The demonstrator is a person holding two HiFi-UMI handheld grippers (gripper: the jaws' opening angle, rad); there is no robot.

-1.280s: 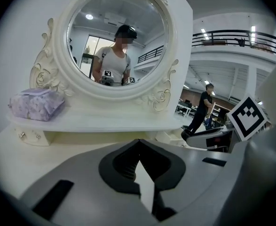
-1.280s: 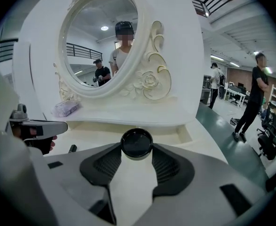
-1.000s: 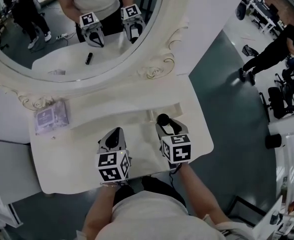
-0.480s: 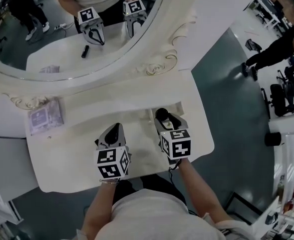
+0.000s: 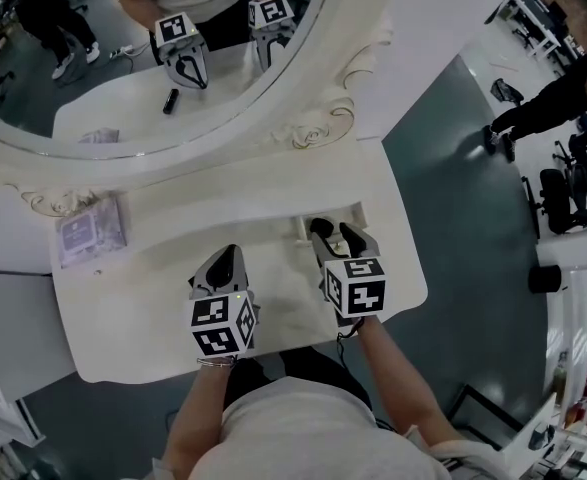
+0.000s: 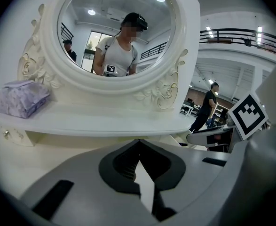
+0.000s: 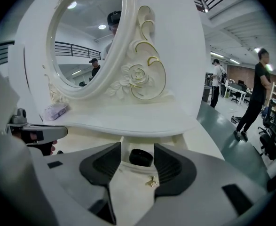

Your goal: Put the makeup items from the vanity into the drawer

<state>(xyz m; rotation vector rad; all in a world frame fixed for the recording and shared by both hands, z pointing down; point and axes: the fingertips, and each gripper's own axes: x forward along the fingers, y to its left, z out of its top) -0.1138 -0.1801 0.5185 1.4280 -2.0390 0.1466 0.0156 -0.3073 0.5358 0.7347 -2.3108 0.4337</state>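
A small black round makeup container point(image 5: 320, 227) point(image 7: 141, 157) sits just under the vanity's raised shelf point(image 5: 233, 208). My right gripper point(image 5: 334, 233) point(image 7: 138, 149) is open, one jaw on each side of the container and neither touching it. Beneath the jaws is a cream drawer front with a tiny gold knob point(image 7: 152, 181). My left gripper point(image 5: 230, 256) point(image 6: 137, 143) hovers shut and empty over the vanity top point(image 5: 143, 318), left of the right gripper. The mirror point(image 5: 93, 78) reflects a black tube point(image 5: 170, 101) that I cannot find directly.
A purple packet point(image 5: 91, 234) point(image 6: 19, 98) lies on the left end of the shelf. The carved mirror frame point(image 5: 318, 133) rises behind the shelf. The vanity's right edge point(image 5: 413, 268) drops to grey floor, where people stand far off to the right.
My right gripper has opened and let go of the black container, which now rests between the spread jaws. The left gripper has hardly moved.
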